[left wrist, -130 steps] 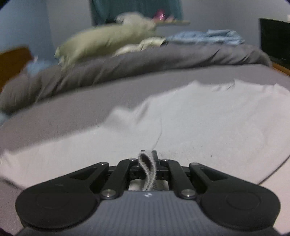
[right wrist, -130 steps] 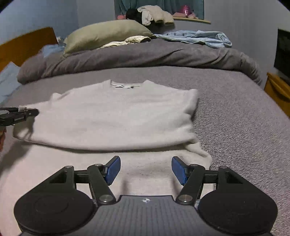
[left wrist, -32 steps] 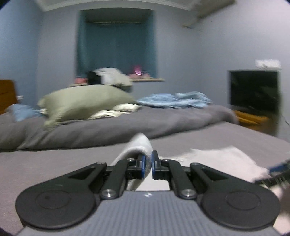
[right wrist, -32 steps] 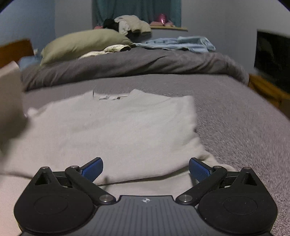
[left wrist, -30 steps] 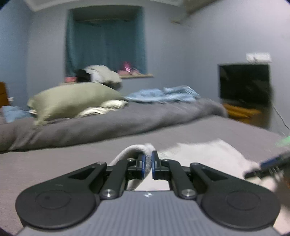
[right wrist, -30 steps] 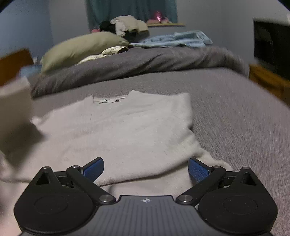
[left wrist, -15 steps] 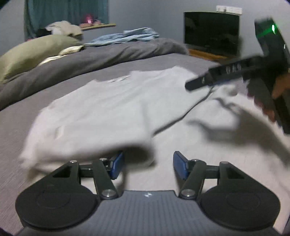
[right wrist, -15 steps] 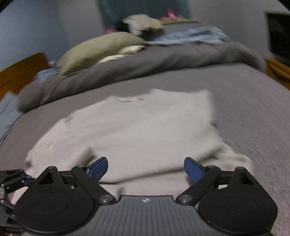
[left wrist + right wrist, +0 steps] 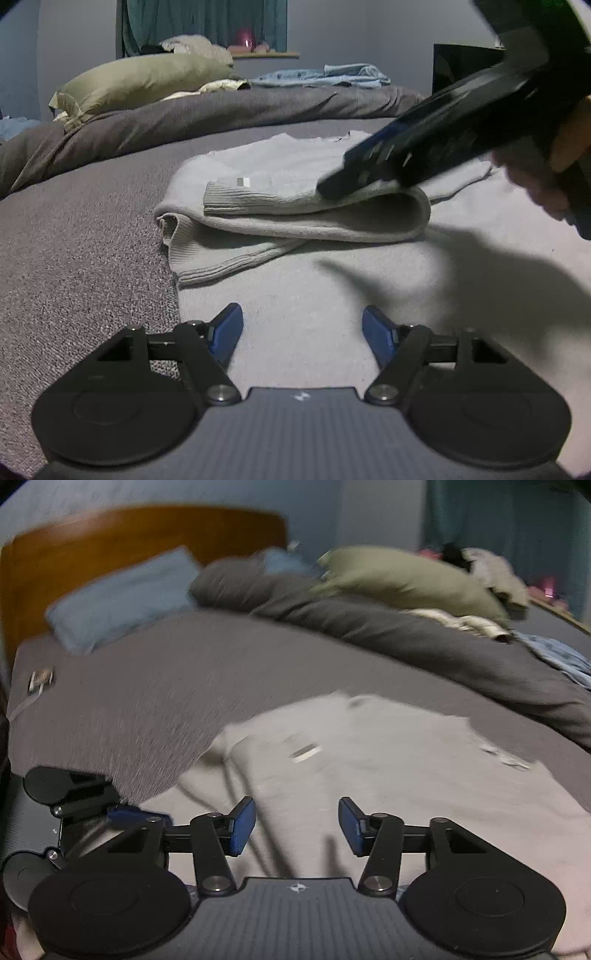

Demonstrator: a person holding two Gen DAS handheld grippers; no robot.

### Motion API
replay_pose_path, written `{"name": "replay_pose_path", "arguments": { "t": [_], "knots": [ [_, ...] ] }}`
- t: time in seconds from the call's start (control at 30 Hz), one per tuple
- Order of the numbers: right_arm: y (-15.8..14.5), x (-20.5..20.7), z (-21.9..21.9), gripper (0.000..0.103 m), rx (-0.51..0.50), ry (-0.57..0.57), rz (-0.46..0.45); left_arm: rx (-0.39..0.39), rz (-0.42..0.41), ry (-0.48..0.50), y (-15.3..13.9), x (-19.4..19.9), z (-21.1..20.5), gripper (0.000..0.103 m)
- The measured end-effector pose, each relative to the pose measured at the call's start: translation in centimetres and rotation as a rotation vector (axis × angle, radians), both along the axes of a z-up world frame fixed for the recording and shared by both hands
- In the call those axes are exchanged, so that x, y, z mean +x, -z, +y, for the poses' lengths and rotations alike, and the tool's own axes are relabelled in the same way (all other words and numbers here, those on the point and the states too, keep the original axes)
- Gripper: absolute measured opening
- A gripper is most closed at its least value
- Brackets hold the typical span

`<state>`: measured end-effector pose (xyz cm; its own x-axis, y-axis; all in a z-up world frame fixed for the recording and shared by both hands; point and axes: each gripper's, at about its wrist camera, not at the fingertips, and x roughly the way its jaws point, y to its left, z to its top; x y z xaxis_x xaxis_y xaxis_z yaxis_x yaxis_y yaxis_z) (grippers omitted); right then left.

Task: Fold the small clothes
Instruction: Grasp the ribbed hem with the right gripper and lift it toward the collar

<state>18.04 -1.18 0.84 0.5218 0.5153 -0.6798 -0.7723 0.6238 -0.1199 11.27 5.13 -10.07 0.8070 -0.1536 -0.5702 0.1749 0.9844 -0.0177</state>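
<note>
One view only shows headboard (image 9: pixel 140 535), television (image 9: pixel 458 66)

left wrist: low, facing window | right wrist: facing headboard | shared: sweater (image 9: pixel 303 280)

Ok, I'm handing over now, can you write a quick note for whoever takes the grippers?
Left gripper: open, jaws just been opening, nothing between them, low over the near part of the sweater.
Right gripper: open, jaws just been closing, empty, reaching over the sleeve.
Sweater lies flat on the bed; the sleeve is folded across its body.
Done: that sleeve fold.
Left: probably smooth the sleeve, then fold the body up.
</note>
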Motion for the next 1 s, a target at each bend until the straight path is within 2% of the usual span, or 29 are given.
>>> {"name": "replay_pose_path", "arguments": {
  "t": [0.07, 0.1, 0.13, 0.3, 0.4, 0.47, 0.5, 0.53, 0.57, 0.6, 0.67, 0.77, 0.9, 1.0],
  "knots": [
    [1.2, 0.0, 1.0, 0.046, -0.107, -0.001, -0.022, -0.008, -0.014, 0.003, 0.5, -0.2, 0.3, 0.074],
    [1.4, -0.1, 1.1, 0.015, -0.124, 0.008, -0.039, -0.020, -0.019, 0.002, 0.8, -0.2, 0.5, 0.075],
    [1.4, -0.1, 0.7, 0.008, -0.117, 0.019, -0.053, -0.028, -0.022, 0.002, 0.8, 0.1, 0.5, 0.076],
    [-2.1, 0.2, -4.5, 0.007, 0.022, 0.137, -0.146, -0.037, -0.030, 0.002, 1.0, 0.1, 0.7, 0.076],
    [-3.2, 0.2, -9.7, 0.007, 0.075, 0.268, -0.076, -0.047, -0.029, 0.002, 1.1, 0.2, 0.9, 0.077],
    [-2.4, 0.3, -12.8, 0.011, 0.082, 0.386, 0.060, -0.050, -0.027, 0.002, 1.2, 0.3, 1.0, 0.077],
    [-1.8, 0.3, -14.1, 0.025, 0.089, 0.448, 0.130, -0.051, -0.027, 0.003, 1.2, 0.3, 1.1, 0.078],
    [-0.9, 0.3, -15.7, 0.048, 0.098, 0.529, 0.222, -0.053, -0.027, 0.003, 1.2, 0.3, 1.1, 0.078],
    [-0.2, 0.2, -16.8, 0.054, 0.109, 0.572, 0.285, -0.054, -0.027, 0.003, 1.2, 0.4, 1.2, 0.078],
    [0.4, 0.0, -17.9, 0.055, 0.122, 0.593, 0.334, -0.054, -0.027, 0.003, 1.2, 0.4, 1.2, 0.078],
    [0.8, -0.4, -19.5, 0.053, 0.157, 0.597, 0.365, -0.050, -0.028, 0.002, 1.3, 0.4, 1.2, 0.078],
    [1.1, -0.4, -21.9, 0.061, 0.289, 0.609, 0.463, -0.047, -0.030, 0.001, 1.3, 0.4, 1.1, 0.079],
    [1.5, -0.7, -24.2, 0.063, 0.401, 0.613, 0.500, -0.048, -0.028, 0.000, 1.3, 0.4, 1.1, 0.079],
    [2.1, -0.4, -26.2, 0.059, 0.487, 0.644, 0.529, -0.050, -0.028, 0.000, 1.3, 0.4, 1.1, 0.080]
  ]
}}
